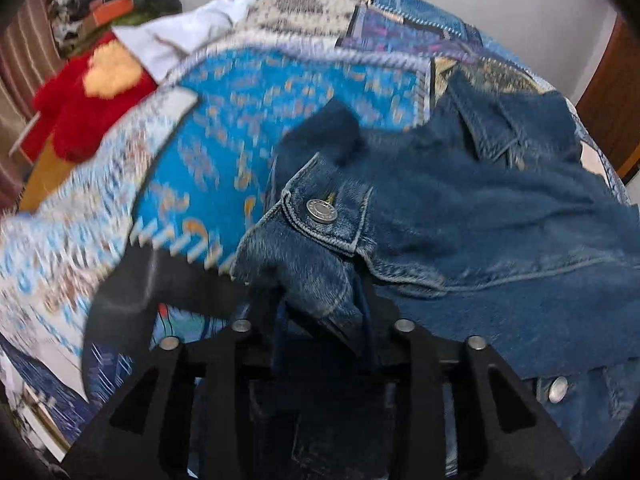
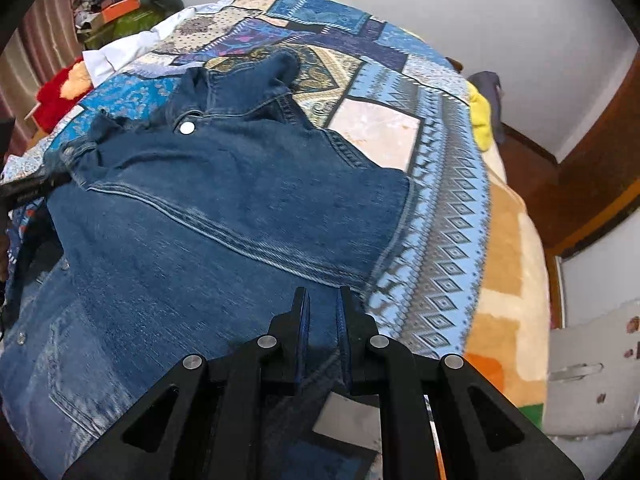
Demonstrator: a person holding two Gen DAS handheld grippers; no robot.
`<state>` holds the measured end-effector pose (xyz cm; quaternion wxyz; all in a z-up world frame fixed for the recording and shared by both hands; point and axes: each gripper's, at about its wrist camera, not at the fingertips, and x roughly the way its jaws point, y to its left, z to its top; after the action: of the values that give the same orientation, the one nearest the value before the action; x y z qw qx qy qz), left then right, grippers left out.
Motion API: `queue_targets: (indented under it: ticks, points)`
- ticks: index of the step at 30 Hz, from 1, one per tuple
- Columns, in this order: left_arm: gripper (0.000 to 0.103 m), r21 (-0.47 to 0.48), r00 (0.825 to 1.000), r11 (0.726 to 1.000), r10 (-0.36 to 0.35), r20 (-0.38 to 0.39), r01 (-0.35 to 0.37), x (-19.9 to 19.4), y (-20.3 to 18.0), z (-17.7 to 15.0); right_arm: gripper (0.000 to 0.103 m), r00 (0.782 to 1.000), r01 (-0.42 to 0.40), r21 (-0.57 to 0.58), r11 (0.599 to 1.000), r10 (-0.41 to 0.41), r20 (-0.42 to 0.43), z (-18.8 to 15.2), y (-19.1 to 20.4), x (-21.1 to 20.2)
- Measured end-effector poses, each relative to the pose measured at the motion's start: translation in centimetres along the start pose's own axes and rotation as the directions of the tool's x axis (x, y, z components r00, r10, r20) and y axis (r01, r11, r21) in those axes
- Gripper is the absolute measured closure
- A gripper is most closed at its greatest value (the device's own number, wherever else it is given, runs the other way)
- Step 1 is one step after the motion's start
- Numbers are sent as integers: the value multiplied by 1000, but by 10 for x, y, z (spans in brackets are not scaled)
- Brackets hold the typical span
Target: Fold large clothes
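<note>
A blue denim jacket (image 2: 224, 200) lies spread on the patterned bedspread (image 2: 440, 208), collar toward the far end. In the left wrist view my left gripper (image 1: 324, 300) is shut on a buttoned cuff or flap of the denim jacket (image 1: 480, 208), and the cloth bunches over its fingers; its silver button (image 1: 320, 211) sits just ahead. In the right wrist view my right gripper (image 2: 323, 300) stands with its fingers a narrow gap apart over the jacket's near right part, denim showing between them. The left gripper shows as a dark shape (image 2: 28, 188) at the jacket's left edge.
A red and yellow plush item (image 1: 80, 108) and white cloth (image 1: 160, 44) lie at the bed's far left, with a pile of clutter (image 2: 120, 4) behind. A peach blanket (image 2: 508, 280) hangs off the bed's right side. A brown wooden frame (image 2: 592, 184) and white wall stand to the right.
</note>
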<state>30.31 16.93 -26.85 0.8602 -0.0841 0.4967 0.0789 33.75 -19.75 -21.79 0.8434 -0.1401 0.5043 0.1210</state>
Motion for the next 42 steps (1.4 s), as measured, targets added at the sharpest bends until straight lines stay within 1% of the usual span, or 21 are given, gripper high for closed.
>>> queue_targets:
  ticks: [1, 3, 4, 6, 8, 9, 11, 15, 19, 21, 23, 26, 27, 30, 31, 33, 35, 36, 38, 40, 42]
  points:
    - [62, -4, 1000, 1000, -15, -7, 15, 1, 3, -4, 93, 1000, 9, 4, 1000, -9, -2, -2, -1, -1]
    - [42, -14, 1000, 1000, 13, -13, -13, 2, 10, -9, 90, 997, 70, 4, 998, -70, -14, -5, -4, -1]
    - [29, -15, 999, 999, 37, -19, -38, 2, 14, -11, 85, 998, 61, 14, 998, -60, -7, -9, -8, -2]
    - [28, -21, 999, 1000, 6, -35, -7, -1, 21, -15, 69, 999, 35, 65, 997, -35, -1, -13, -19, -4]
    - [26, -31, 998, 999, -18, -54, 16, -6, 28, -18, 30, 999, 49, 130, 990, -48, -11, -17, -36, -4]
    - [25, -30, 998, 999, -19, -59, 17, -8, 31, -19, 25, 999, 46, 148, 988, -44, -11, -20, -41, -4]
    - [23, -17, 997, 1000, -16, -71, 14, -16, 35, -20, 25, 999, -34, 195, 980, 38, -19, -28, -54, -3]
    - [22, -12, 997, 1000, -27, -65, 26, -37, 45, -12, 25, 993, -96, 291, 952, 111, -37, -38, -72, -6]
    - [15, -21, 999, 999, -43, -30, 42, -52, 56, 12, 25, 973, -224, 398, 890, 230, 33, -38, -87, -15]
    - [13, -36, 997, 997, -67, -35, 66, -47, 60, 27, 25, 953, -294, 445, 846, 296, 68, -32, -91, -14]
    - [13, -62, 991, 991, -119, -67, 115, -32, 66, 41, 25, 938, -335, 468, 818, 336, 84, -20, -90, -8]
    - [13, -103, 978, 983, -165, -125, 153, 0, 68, 57, 25, 930, -353, 464, 813, 360, 78, -6, -86, 4]
    - [13, -97, 979, 985, -158, -127, 146, 6, 66, 61, 25, 927, -356, 463, 812, 368, 67, -1, -83, 11]
    - [13, -42, 986, 989, -146, -86, 143, 14, 57, 74, 26, 910, -379, 472, 796, 412, 36, 12, -76, 35]
    - [13, -26, 985, 988, -157, -68, 155, 15, 54, 77, 30, 903, -391, 474, 789, 428, 34, 15, -74, 42]
    - [27, -1, 982, 984, -180, -62, 181, 22, 48, 87, 37, 896, -396, 491, 776, 443, 21, 22, -71, 58]
    - [56, 12, 974, 981, -190, -121, 192, 42, 39, 95, 46, 898, -394, 503, 769, 439, 31, 28, -69, 69]
    - [62, 15, 972, 982, -183, -147, 187, 50, 36, 96, 50, 901, -391, 499, 773, 432, 37, 31, -70, 71]
    - [82, 29, 975, 991, -126, -184, 134, 70, 29, 99, 67, 903, -397, 474, 786, 426, 50, 39, -69, 75]
    - [87, 31, 976, 992, -113, -184, 121, 77, 24, 103, 76, 900, -409, 459, 789, 430, 62, 45, -70, 78]
    - [91, 34, 982, 993, -105, -156, 112, 72, 21, 108, 81, 908, -405, 400, 822, 413, 71, 56, -66, 75]
